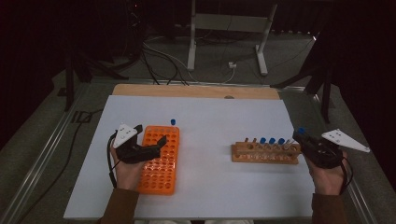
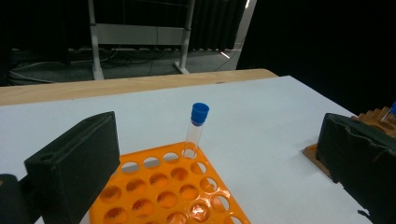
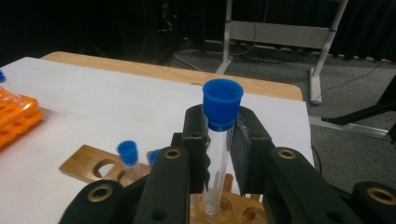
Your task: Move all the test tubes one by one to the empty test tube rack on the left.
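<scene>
- We have the right gripper [image 3: 219, 154] clamped tight on a clear test tube with a blue cap [image 3: 219, 140], jaws pressing its glass from both sides, the cap poking up above the pads.
- We see that tube upright, its lower end just over the holes at the right end of the wooden rack [image 1: 265, 154].
- In the high view the right gripper [image 1: 303, 138] sits at that same right end of the wooden rack, the blue cap showing at its tip.
- We count three more blue-capped tubes [image 1: 272, 141] standing in the wooden rack, left of the held one.
- Well to the left of the wooden rack lies the orange rack [image 1: 160, 159], flat on the white table [image 1: 210, 116].
- We spot the left gripper [image 1: 148, 139] over the orange rack's near-left part, jaws spread wide apart, nothing between them.
- One lone capped tube [image 2: 196, 130] stands in the orange rack's far corner, the corner closer to the wooden rack.
- From the left gripper view, that lone tube rises between the two open jaws, farther off and untouched.
</scene>
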Demonstrator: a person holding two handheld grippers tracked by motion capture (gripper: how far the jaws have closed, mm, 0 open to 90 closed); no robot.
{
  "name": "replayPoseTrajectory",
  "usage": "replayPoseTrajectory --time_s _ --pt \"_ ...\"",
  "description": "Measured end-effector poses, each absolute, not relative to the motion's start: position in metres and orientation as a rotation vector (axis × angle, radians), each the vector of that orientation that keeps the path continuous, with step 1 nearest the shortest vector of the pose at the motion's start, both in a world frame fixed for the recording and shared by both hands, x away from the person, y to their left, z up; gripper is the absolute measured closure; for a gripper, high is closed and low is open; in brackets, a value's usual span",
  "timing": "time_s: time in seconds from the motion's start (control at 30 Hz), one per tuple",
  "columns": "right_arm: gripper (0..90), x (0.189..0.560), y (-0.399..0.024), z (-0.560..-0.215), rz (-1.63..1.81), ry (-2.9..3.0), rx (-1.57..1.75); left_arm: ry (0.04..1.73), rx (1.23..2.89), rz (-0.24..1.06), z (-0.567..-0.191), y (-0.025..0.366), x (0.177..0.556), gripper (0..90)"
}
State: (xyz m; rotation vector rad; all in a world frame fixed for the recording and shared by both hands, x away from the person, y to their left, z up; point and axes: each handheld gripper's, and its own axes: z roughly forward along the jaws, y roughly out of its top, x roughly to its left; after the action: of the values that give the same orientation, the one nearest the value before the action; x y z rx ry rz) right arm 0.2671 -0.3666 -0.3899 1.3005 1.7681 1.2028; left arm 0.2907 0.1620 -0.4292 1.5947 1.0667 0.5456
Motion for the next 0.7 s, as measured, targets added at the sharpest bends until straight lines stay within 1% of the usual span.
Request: replayPoseTrajectory --time_s 0.17,0.37,0.7 --pt "76.9 0.266 -0.359 -0.386 1.207 1.813 1.278 1.050 1.598 0.545 -0.429 0.155 0.290 0.8" --pt "76.9 0.267 -0.344 -0.385 1.234 1.873 1.246 0.999 1.643 0.524 -0.430 0.132 0.291 0.8" --pt "76.9 0.270 -0.316 -0.385 1.327 1.943 1.199 0.941 1.659 0.494 -0.430 0.100 0.296 0.8"
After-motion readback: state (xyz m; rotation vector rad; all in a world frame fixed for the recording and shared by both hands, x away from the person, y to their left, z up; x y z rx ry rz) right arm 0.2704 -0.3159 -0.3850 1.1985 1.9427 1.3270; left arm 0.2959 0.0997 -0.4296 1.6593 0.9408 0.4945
